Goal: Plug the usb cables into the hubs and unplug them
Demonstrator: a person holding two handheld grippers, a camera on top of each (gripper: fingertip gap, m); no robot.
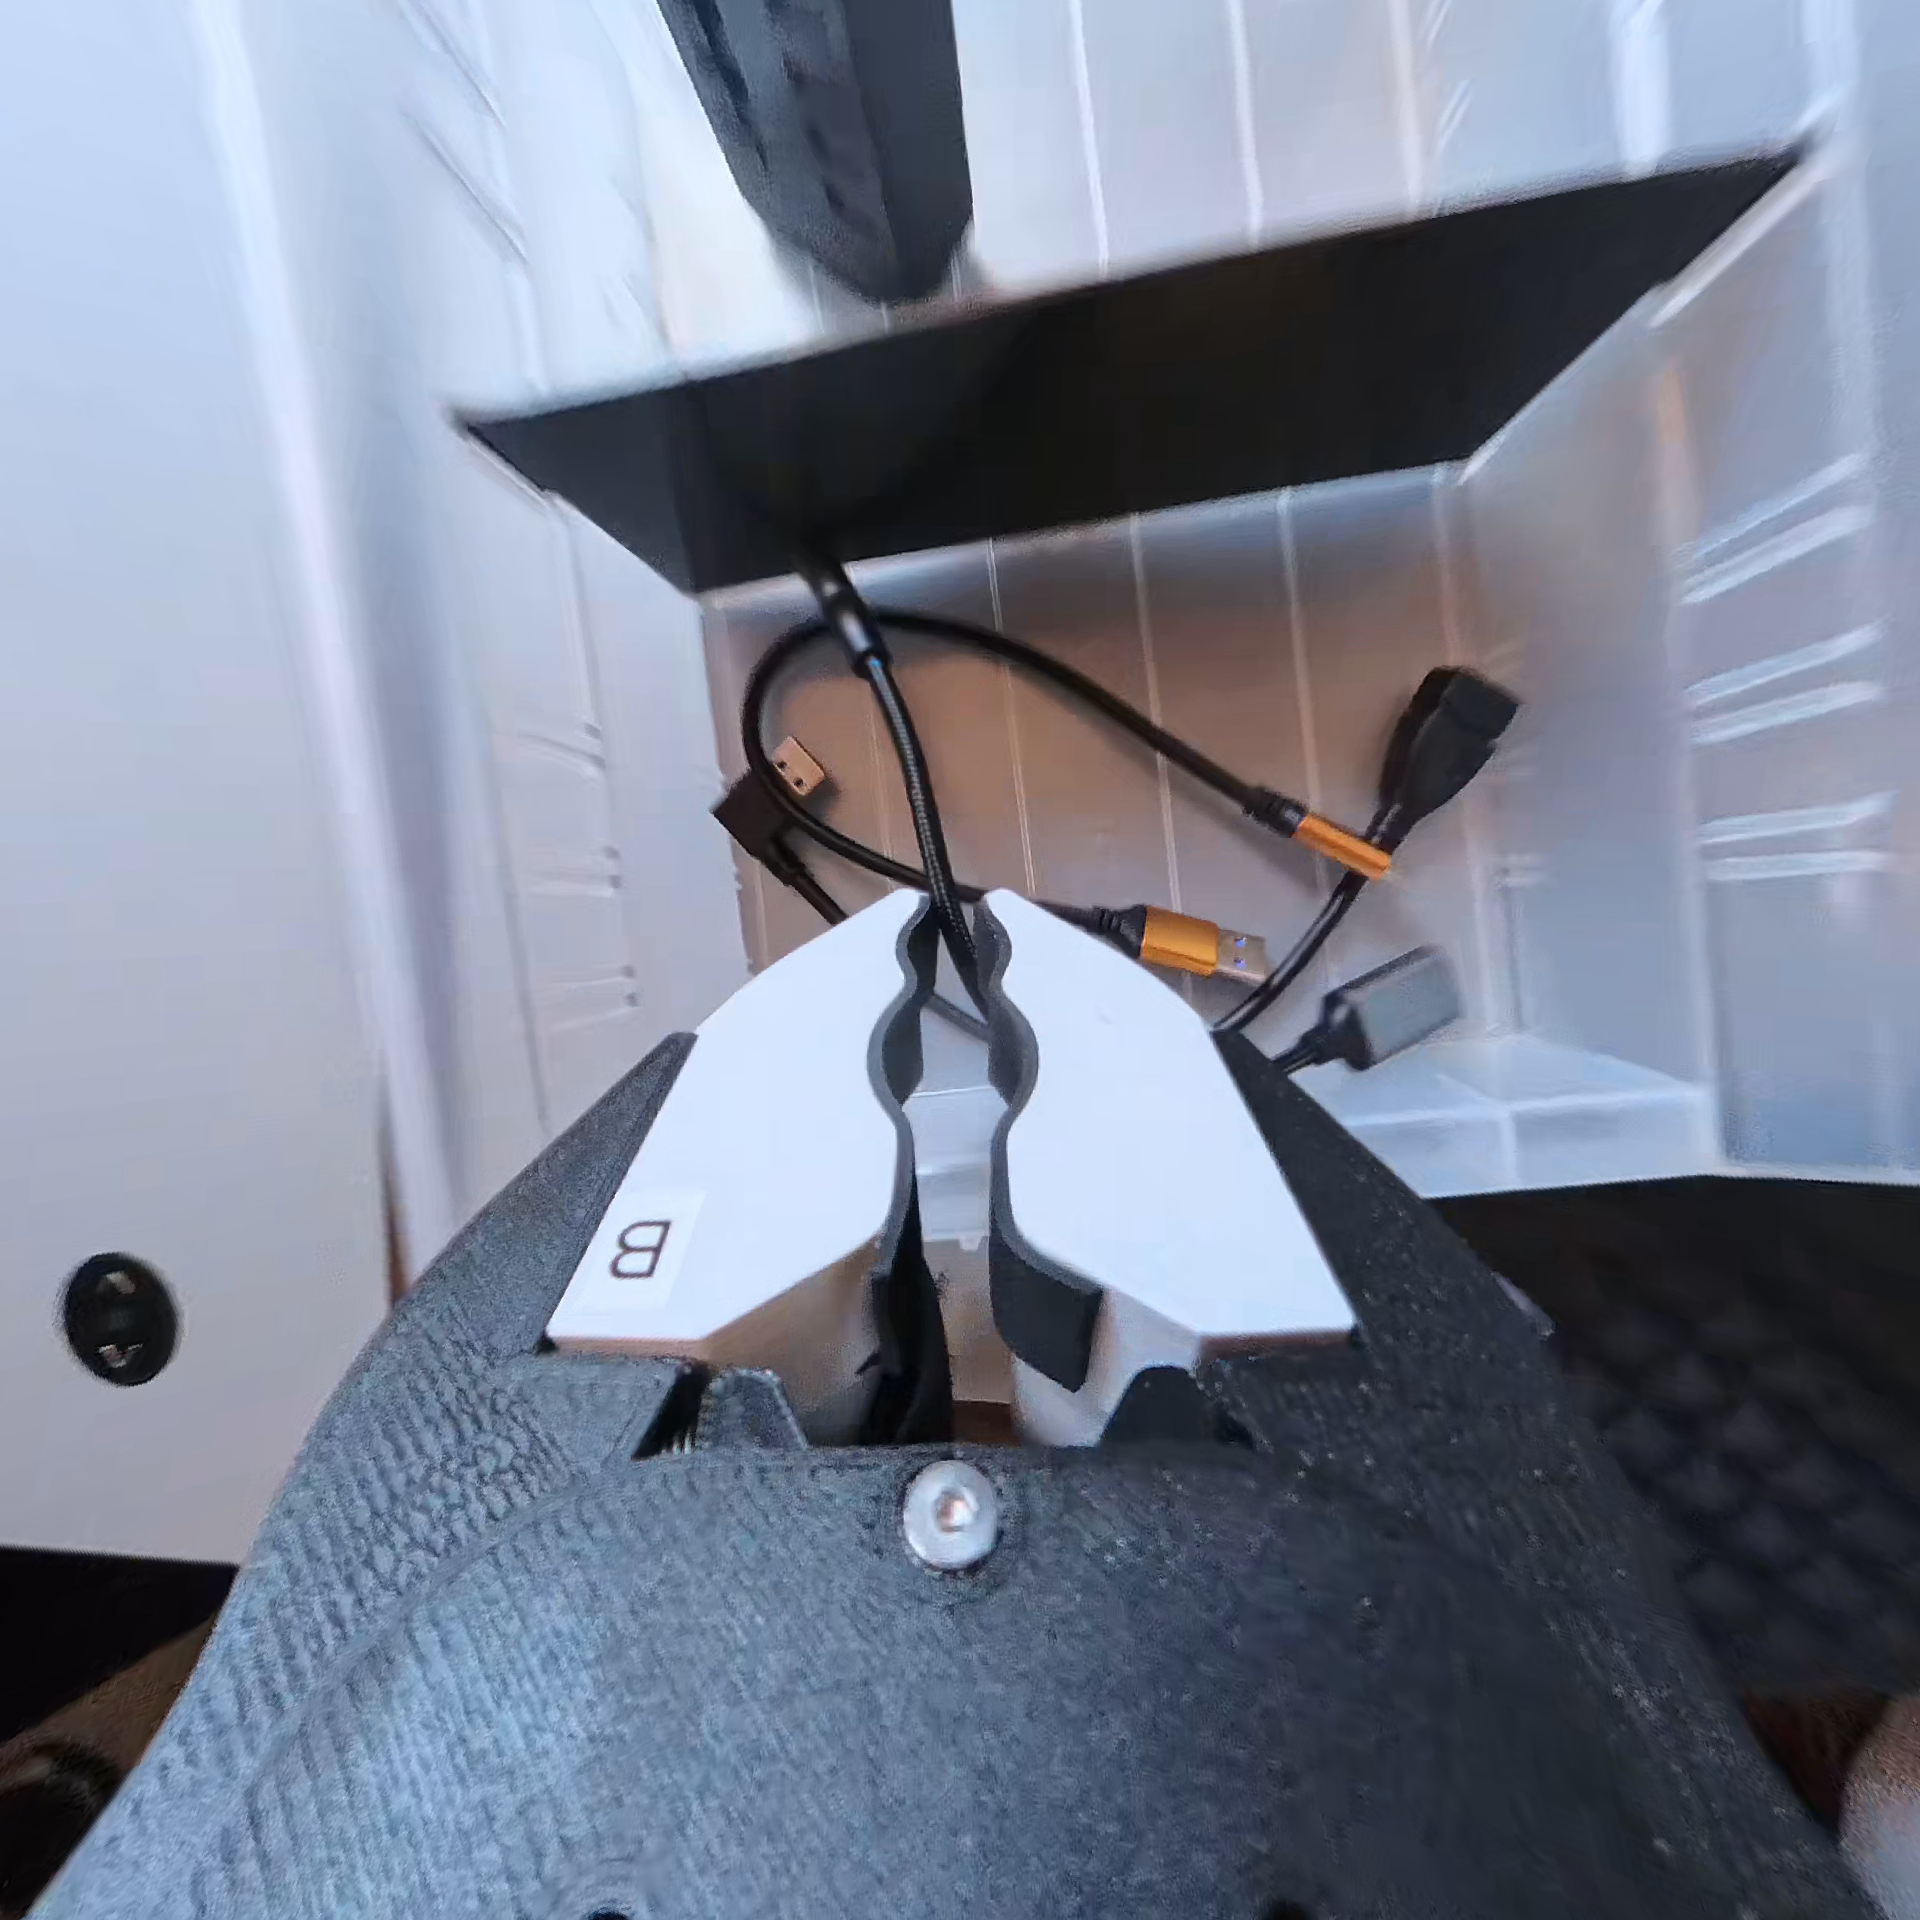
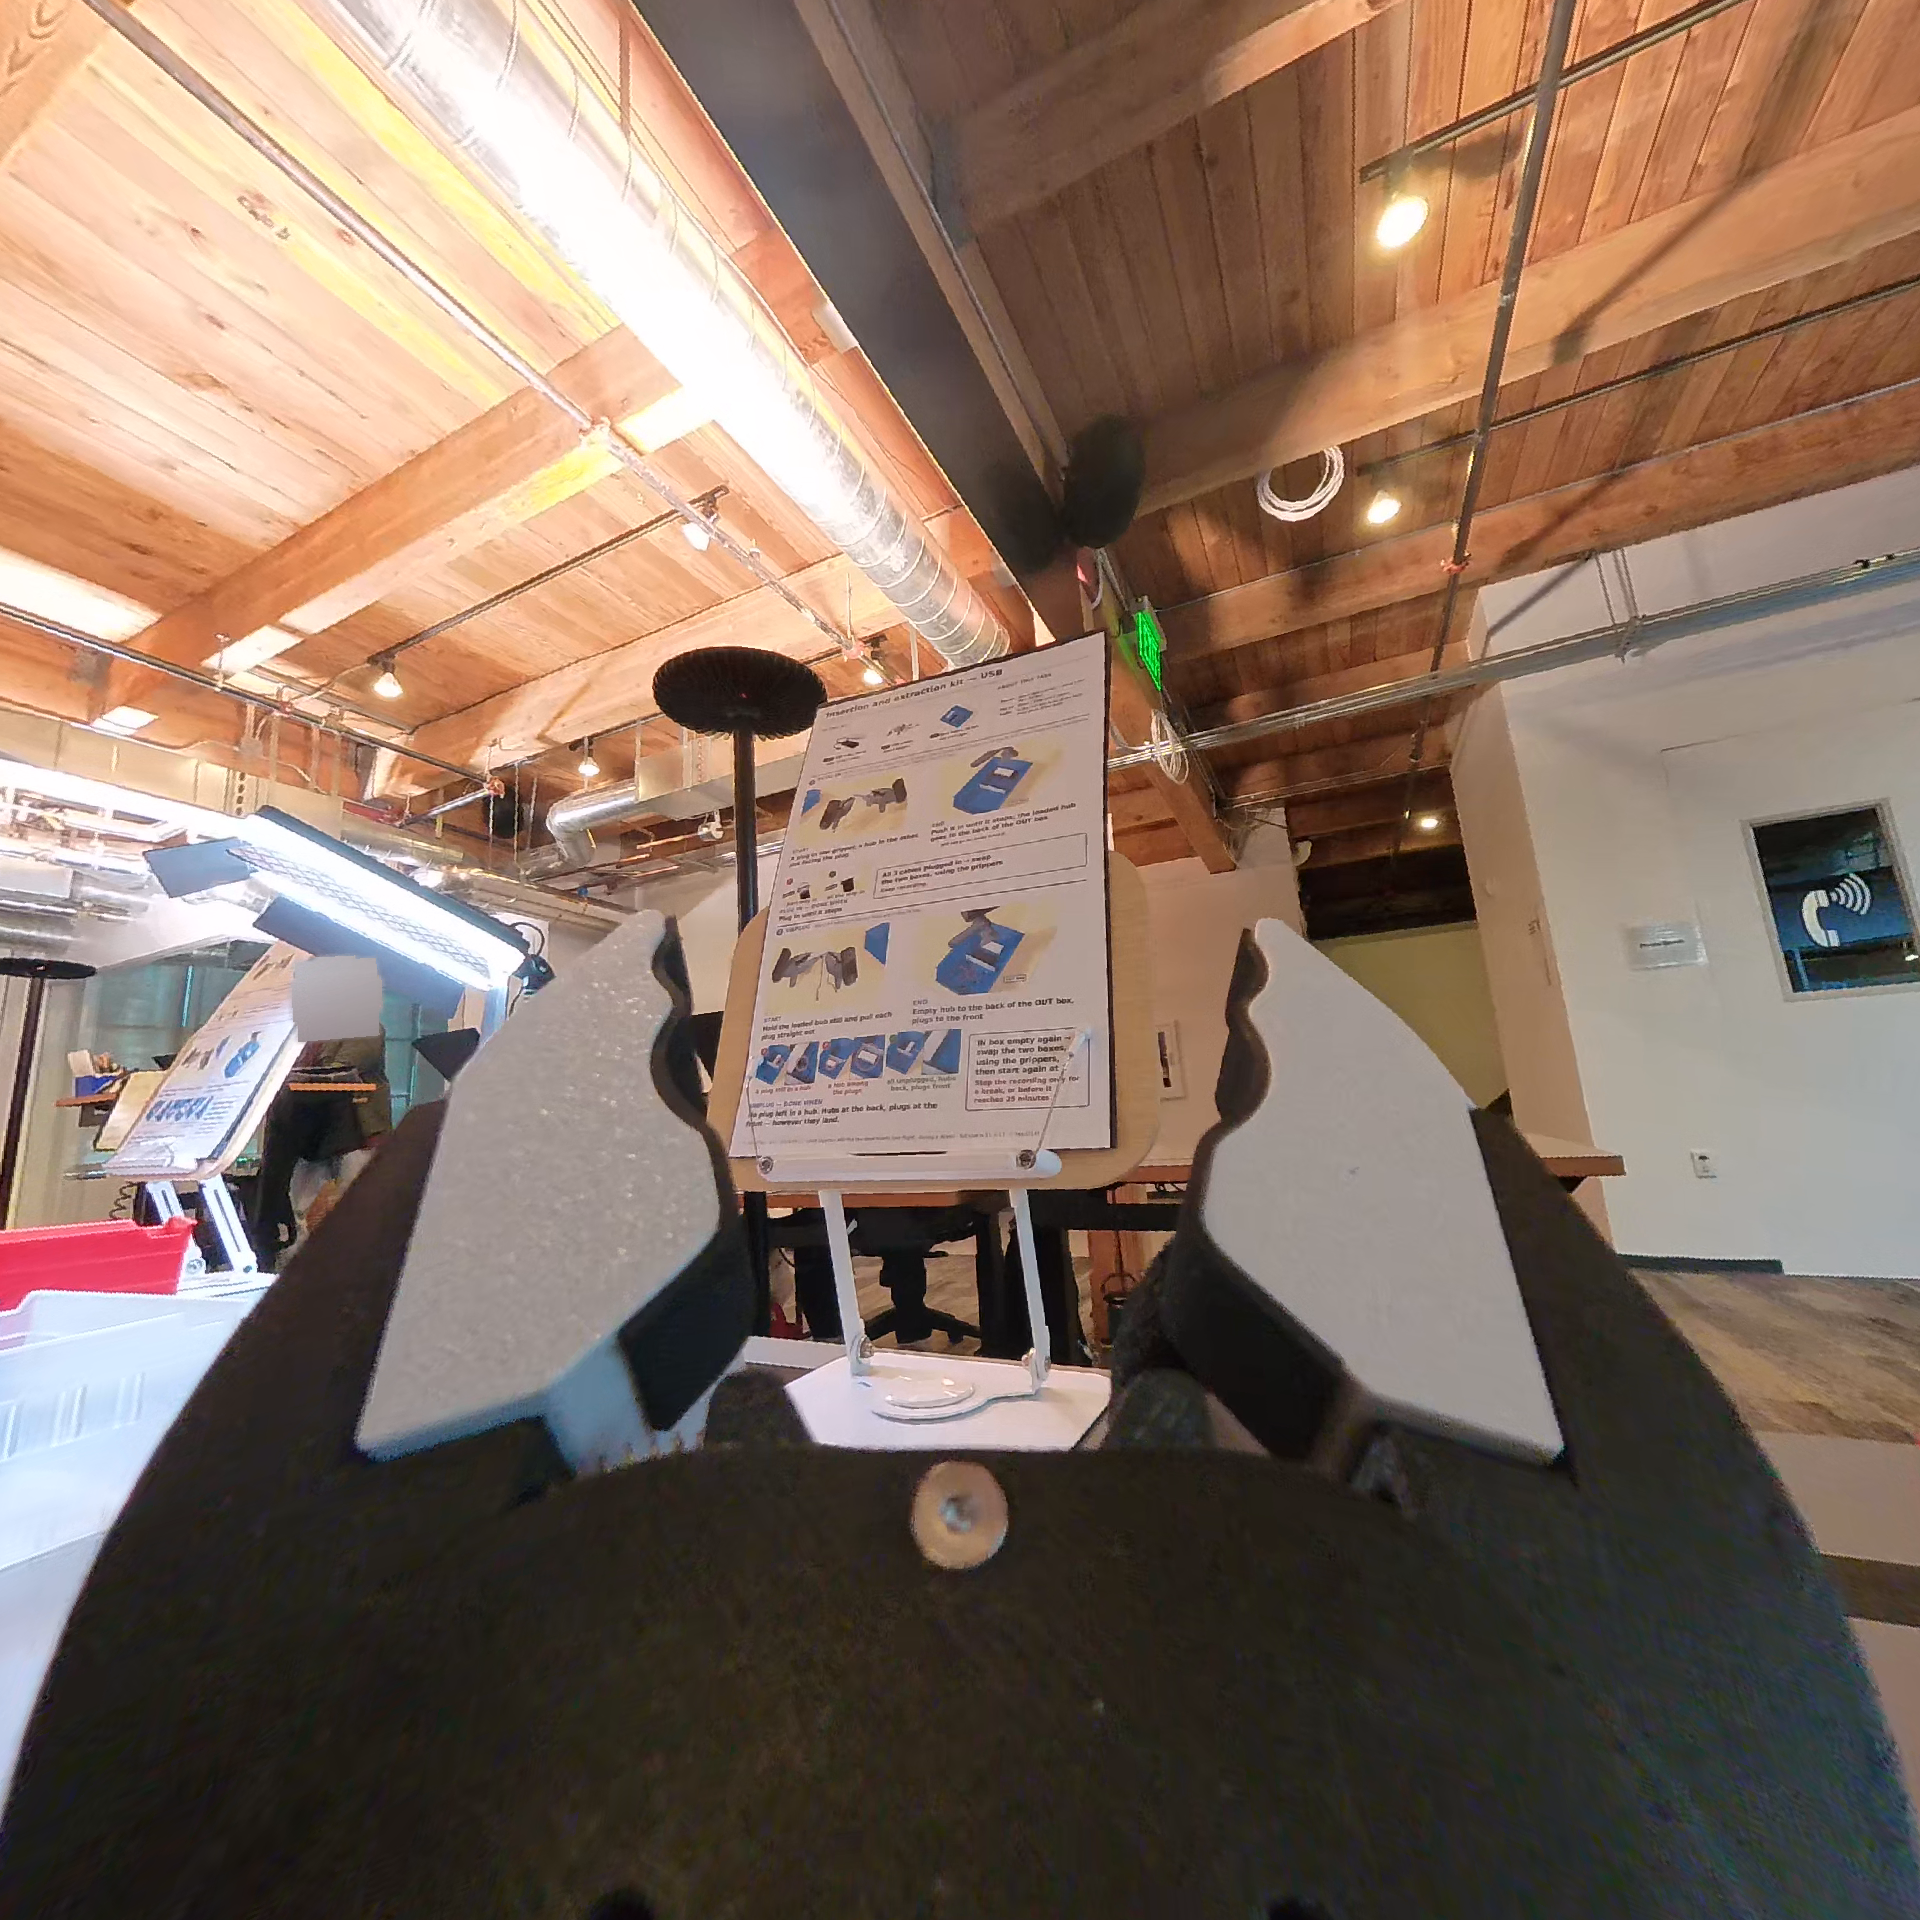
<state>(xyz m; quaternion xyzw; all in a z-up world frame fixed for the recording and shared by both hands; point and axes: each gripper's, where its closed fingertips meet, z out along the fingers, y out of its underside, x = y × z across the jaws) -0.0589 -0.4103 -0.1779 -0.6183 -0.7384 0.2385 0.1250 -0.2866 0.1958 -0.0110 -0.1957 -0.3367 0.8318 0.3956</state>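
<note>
In the left wrist view my left gripper (image 1: 956, 912) looks down into a white plastic bin (image 1: 1621, 790). Its white fingers are closed on a braided black cable (image 1: 902, 727). This cable runs up to a flat black hub (image 1: 1091, 416), blurred, which hangs over the bin. Loose cables lie on the bin floor: a USB plug with an orange collar (image 1: 1195, 943), a second orange-collared end (image 1: 1342, 842), a black socket end (image 1: 1455, 717), a grey connector (image 1: 1392, 1003) and a black angled plug (image 1: 756, 812). My right gripper (image 2: 956, 930) is open and empty, pointing up and away from the bin.
A dark blurred object (image 1: 831, 135) sits above the hub. A black textured mat (image 1: 1714, 1382) lies right of the bin. The right wrist view shows an instruction sheet on a stand (image 2: 945, 914), a lamp (image 2: 353, 894), a white bin (image 2: 94, 1403) and a red bin (image 2: 94, 1252).
</note>
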